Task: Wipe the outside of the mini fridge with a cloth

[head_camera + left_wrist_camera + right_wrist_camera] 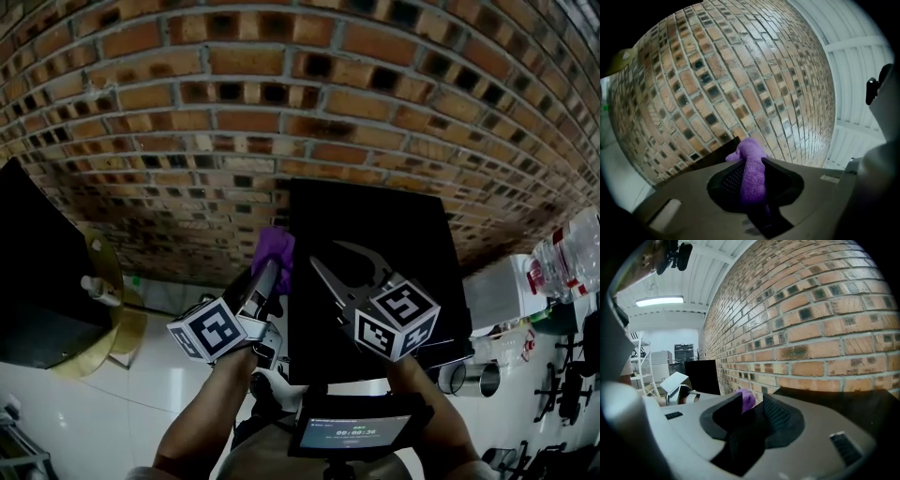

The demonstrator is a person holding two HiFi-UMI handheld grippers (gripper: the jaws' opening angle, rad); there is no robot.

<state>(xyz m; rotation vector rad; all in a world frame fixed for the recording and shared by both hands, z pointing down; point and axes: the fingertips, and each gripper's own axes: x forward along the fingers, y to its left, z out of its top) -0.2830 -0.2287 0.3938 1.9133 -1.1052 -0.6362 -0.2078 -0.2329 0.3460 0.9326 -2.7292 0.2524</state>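
The black mini fridge [394, 234] stands against the brick wall, and I look down on its top. My left gripper [269, 270] is at the fridge's upper left edge, shut on a purple cloth [275, 248]. In the left gripper view the cloth [752, 176] fills the gap of the left gripper [750, 161], with the fridge's dark edge [705, 159] just beyond. My right gripper [328, 253] hovers over the fridge top, open and empty. In the right gripper view the right gripper [753, 401] has the cloth [747, 399] beyond its jaws and the fridge top [843, 404] to the right.
A brick wall [281, 112] runs behind the fridge. A black cabinet [37, 272] stands at the left, with a yellow round object [117, 309] and a white bottle [98, 289] beside it. Water bottles [562, 262] stand at the right over white floor tiles [112, 403].
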